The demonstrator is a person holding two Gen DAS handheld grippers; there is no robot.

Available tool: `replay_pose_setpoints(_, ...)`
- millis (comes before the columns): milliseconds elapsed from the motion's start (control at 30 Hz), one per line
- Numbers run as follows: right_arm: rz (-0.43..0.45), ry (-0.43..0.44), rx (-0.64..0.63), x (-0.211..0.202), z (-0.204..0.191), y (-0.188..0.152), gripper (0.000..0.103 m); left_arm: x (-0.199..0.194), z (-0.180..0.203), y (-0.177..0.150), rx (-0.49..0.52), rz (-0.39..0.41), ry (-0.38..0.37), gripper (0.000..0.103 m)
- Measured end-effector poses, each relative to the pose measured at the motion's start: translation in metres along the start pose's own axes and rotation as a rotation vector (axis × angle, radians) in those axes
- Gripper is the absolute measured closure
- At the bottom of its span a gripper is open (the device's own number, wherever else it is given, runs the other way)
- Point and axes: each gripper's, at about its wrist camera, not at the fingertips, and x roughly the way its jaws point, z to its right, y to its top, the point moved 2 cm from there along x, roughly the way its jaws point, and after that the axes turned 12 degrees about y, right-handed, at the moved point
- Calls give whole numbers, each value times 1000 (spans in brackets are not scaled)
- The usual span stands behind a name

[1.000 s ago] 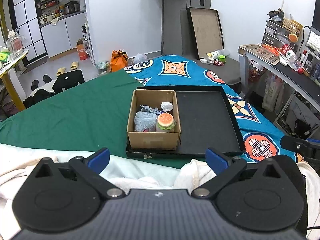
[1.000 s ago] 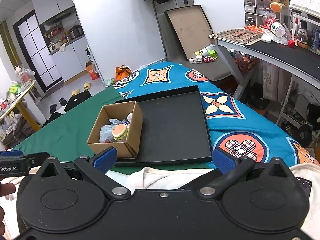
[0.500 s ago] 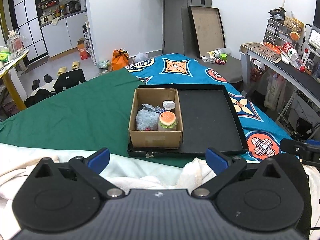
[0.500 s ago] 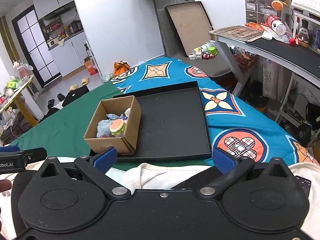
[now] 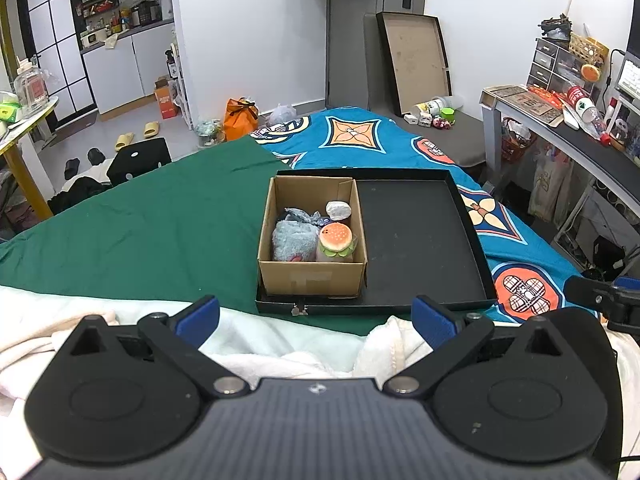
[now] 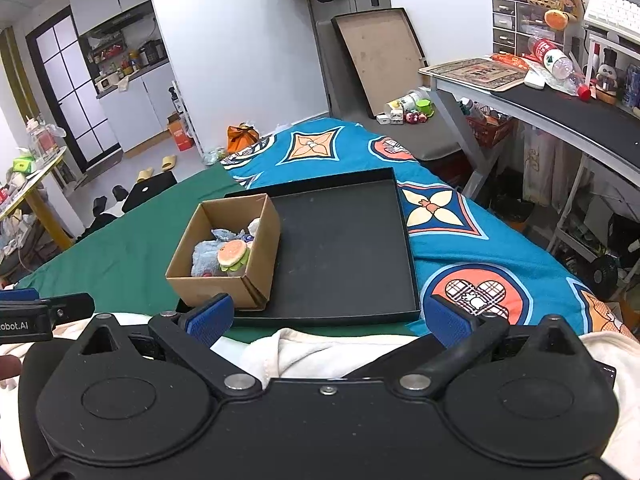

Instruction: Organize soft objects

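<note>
A brown cardboard box stands in the left part of a shallow black tray on the bed. Inside the box lie a burger-shaped plush, a fluffy light-blue plush and a small grey-white soft item. My left gripper is open above pale blankets, short of the tray's near edge. My right gripper is open too, with nothing between its blue pads, near the tray's front edge.
White and cream blankets bunch under both grippers. Green cloth covers the bed's left, blue patterned bedding its right. A cluttered desk stands at the right; bags and slippers lie on the floor beyond.
Both views have shifted slightly, so the box and tray sit a little differently in frame. Both grippers stay open and empty; nothing in the box moved.
</note>
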Motion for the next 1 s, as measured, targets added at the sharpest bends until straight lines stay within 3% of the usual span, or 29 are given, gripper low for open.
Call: replay_pose_setpoints(1000,-9,-12,-11,1,-1,2,0,3,2,0,10,-3,-6,2)
